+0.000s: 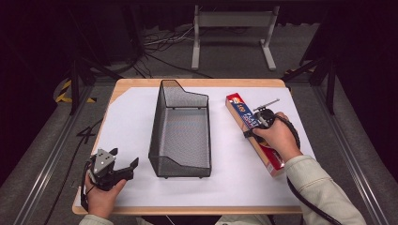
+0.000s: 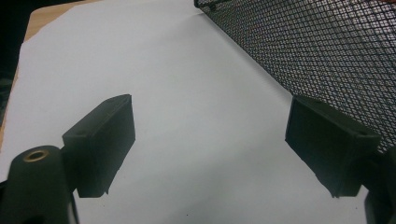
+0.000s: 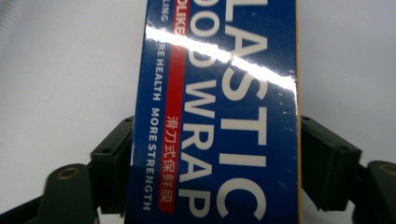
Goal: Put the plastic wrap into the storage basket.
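A long blue and red plastic wrap box (image 1: 237,109) lies on the white sheet (image 1: 126,122), right of a black wire-mesh basket (image 1: 162,117). My right gripper (image 1: 254,128) comes down over the middle of the box, with a hand on top of it. In the right gripper view its two pads (image 3: 109,163) sit flush against both long sides of the box (image 3: 215,93), so the right gripper (image 3: 212,168) is shut on it. At the near left corner, my left gripper (image 1: 124,157) rests open. Its jaws (image 2: 210,140) hold nothing, with the basket wall (image 2: 317,46) just to their right.
The sheet covers most of a wooden table (image 1: 141,82). The basket stands in the middle, its low end toward the person. Beyond the table, a grey metal stand (image 1: 232,21) and loose cables (image 1: 159,42) lie on the floor.
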The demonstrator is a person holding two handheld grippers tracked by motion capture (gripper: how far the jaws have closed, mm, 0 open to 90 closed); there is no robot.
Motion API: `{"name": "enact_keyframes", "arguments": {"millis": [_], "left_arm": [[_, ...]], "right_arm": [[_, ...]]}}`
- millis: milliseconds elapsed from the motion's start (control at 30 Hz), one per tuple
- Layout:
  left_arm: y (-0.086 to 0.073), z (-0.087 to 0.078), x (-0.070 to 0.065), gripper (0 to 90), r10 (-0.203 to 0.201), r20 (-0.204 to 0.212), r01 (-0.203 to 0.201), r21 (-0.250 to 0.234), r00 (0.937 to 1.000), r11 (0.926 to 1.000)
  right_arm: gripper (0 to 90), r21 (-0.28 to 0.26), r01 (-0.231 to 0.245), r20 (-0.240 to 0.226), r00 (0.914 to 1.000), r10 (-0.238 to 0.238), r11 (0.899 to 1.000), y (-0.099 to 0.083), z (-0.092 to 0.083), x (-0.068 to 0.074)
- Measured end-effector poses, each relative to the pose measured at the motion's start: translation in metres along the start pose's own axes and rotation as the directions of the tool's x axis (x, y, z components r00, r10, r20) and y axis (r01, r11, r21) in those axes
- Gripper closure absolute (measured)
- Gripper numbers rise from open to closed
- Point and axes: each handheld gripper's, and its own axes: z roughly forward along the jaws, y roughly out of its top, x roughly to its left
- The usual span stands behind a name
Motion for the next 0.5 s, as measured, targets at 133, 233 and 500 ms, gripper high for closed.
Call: {"name": "enact_keyframes", "arguments": {"millis": [133, 233, 500], "left_arm": [[-0.0001, 0.0000, 0.0000, 16.5, 0.000, -0.001, 0.000, 0.000, 1.0000, 1.0000], [0.0000, -0.0002, 0.0000, 16.5, 0.001, 0.000, -0.001, -0.002, 1.0000, 1.0000], [0.0001, -0.0001, 0.0005, 16.5, 0.002, -0.002, -0.002, -0.001, 1.0000, 1.0000]], "right_arm": [[34.8, 0.016, -0.019, 0.022, 0.9996, 0.018, 1.000, 0.0000, -0.0006, 0.0042], [36.8, 0.022, -0.015, 0.066, 0.9978, 0.013, 1.000, 0.0010, -0.0020, 0.0094], [39.4, 0.011, -0.028, 0.087, 0.9959, 0.027, 1.000, 0.0006, -0.0041, 0.0115]]}}
